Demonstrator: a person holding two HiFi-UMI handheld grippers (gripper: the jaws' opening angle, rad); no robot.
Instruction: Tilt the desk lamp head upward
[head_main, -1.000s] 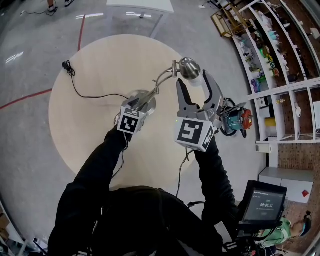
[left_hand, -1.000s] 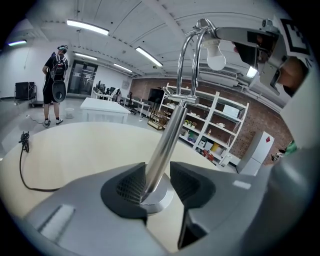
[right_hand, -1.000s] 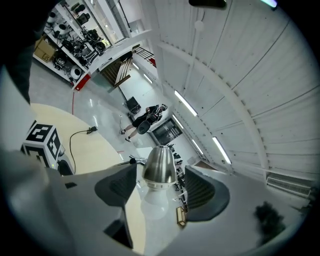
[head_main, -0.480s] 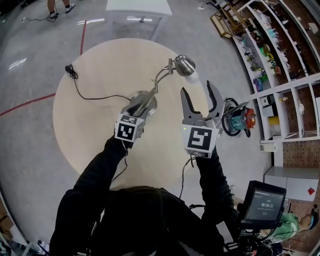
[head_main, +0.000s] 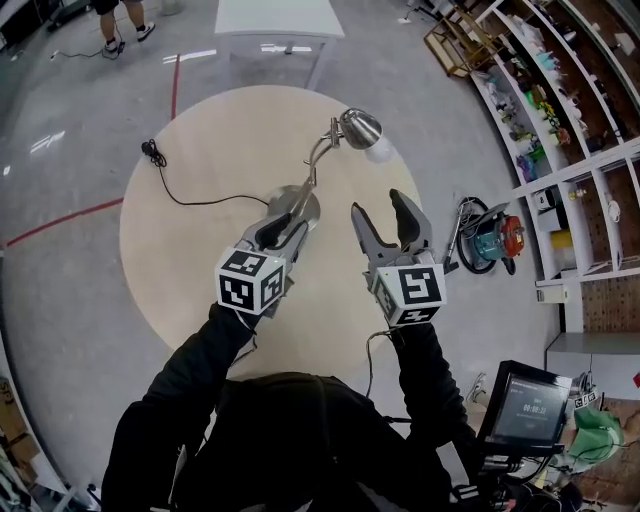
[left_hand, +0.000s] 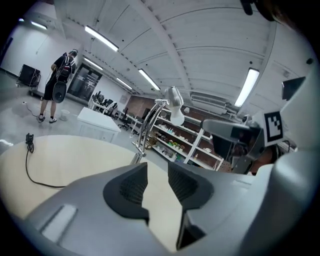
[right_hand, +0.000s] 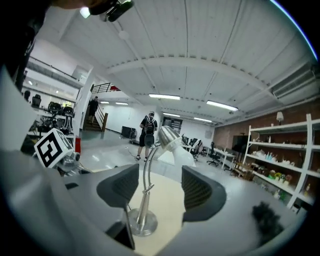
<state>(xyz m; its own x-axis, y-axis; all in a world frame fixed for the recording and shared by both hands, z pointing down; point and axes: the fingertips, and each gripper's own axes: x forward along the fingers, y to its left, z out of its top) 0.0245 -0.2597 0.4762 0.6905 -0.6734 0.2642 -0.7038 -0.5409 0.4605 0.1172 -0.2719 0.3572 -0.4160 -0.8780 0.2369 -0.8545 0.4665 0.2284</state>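
We find the lamp head (head_main: 360, 128) at the table's (head_main: 190, 140) far side, ahead of both grippers and apart from them. The right gripper (head_main: 381, 205) is nearer, its jaws just narrowing, still apart, empty. The left gripper (head_main: 283, 222), likewise narrowing and empty, hangs over the base (head_main: 306, 200).

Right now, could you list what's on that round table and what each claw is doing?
Table: round, pale wood
Desk lamp: upright on table, head angled downward
Cable: black, trailing across table from lamp
Left gripper: jaws apart, just been closing, nothing between them
Right gripper: jaws apart, just been closing, lamp ahead untouched, nothing between them
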